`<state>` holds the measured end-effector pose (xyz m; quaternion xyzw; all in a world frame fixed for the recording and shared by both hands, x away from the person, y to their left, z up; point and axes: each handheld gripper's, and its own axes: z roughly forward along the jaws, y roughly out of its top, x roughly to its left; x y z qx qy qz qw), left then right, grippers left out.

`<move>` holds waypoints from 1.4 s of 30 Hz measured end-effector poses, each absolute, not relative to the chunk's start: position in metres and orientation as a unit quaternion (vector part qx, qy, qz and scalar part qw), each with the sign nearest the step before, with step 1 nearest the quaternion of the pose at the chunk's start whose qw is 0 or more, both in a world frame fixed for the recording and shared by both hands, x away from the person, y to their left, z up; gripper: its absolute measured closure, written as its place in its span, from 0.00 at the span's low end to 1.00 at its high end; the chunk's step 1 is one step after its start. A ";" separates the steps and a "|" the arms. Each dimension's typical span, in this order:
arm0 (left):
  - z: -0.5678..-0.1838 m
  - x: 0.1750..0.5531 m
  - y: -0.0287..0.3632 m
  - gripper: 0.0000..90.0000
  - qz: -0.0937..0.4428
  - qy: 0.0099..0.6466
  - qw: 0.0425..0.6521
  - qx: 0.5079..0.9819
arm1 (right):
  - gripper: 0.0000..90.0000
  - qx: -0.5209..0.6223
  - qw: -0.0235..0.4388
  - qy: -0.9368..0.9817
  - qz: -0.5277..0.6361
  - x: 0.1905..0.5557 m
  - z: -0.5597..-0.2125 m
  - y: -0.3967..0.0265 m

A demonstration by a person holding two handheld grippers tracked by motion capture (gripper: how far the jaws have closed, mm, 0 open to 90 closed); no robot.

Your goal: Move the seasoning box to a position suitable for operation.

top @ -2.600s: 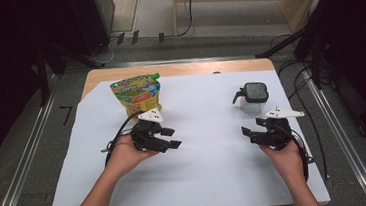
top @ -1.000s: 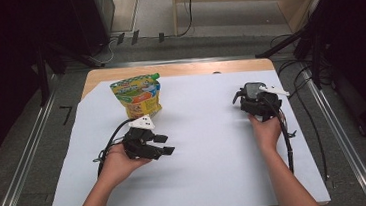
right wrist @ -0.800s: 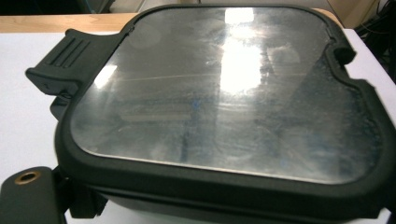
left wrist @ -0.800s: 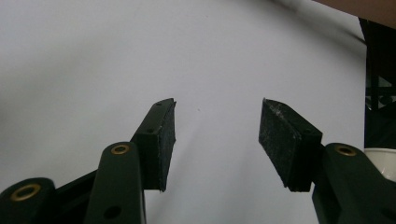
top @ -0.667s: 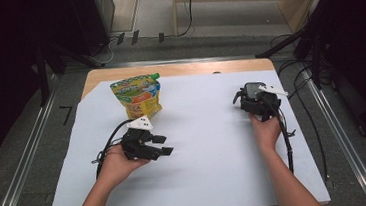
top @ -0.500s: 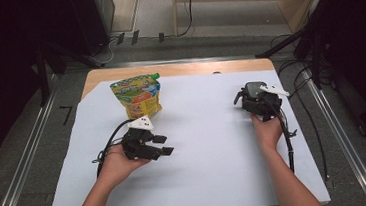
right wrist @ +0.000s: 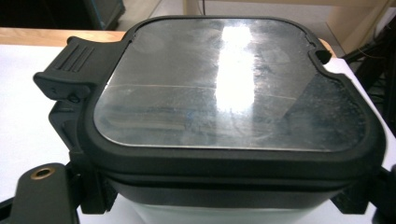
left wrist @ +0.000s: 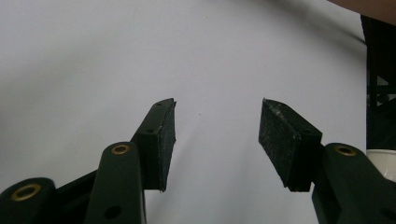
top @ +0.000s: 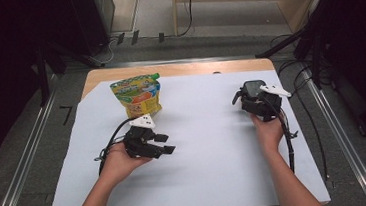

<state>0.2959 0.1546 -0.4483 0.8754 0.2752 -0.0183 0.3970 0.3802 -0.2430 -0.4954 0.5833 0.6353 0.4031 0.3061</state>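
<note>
white table (top: 212,170) | lidded container (right wrist: 233,116) clamped in right claw (top: 251,97) | left claw (left wrist: 215,135) apart, empty

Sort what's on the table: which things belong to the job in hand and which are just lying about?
In the job:
- container with the black lid, between the right tool's jaws
- right tool

Lying about:
- snack pouch, standing at the far left
- left tool, open, nothing between its jaws
- white sheet covering the table
</note>
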 end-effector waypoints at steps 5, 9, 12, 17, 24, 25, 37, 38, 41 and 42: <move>-0.448 0.298 0.153 0.52 -0.017 0.274 0.397 0.876 | 0.18 0.570 0.293 0.646 0.414 0.375 -0.492 -0.236; -0.447 0.299 0.153 0.52 -0.016 0.275 0.397 0.875 | 0.18 0.554 0.286 0.657 0.422 0.370 -0.488 -0.228; -0.448 0.301 0.152 0.52 -0.015 0.275 0.398 0.875 | 0.18 0.545 0.281 0.665 0.427 0.366 -0.487 -0.223; -0.447 0.304 0.152 0.52 -0.013 0.278 0.398 0.874 | 0.18 0.529 0.270 0.678 0.432 0.360 -0.484 -0.214; -0.448 0.308 0.151 0.52 -0.014 0.284 0.394 0.874 | 0.18 0.510 0.254 0.690 0.445 0.351 -0.481 -0.204; -0.448 0.309 0.151 0.52 -0.014 0.284 0.394 0.874 | 0.18 0.503 0.250 0.697 0.446 0.348 -0.481 -0.200; -0.448 0.315 0.153 0.52 -0.012 0.288 0.391 0.874 | 0.18 0.471 0.229 0.723 0.452 0.336 -0.482 -0.177; -0.448 0.316 0.154 0.52 -0.013 0.289 0.393 0.873 | 0.18 0.468 0.228 0.725 0.451 0.335 -0.482 -0.175; -0.448 0.317 0.155 0.53 -0.017 0.290 0.393 0.872 | 0.18 0.459 0.225 0.734 0.447 0.331 -0.484 -0.169; -0.448 0.317 0.155 0.54 -0.017 0.290 0.392 0.873 | 0.18 0.457 0.223 0.735 0.448 0.330 -0.484 -0.166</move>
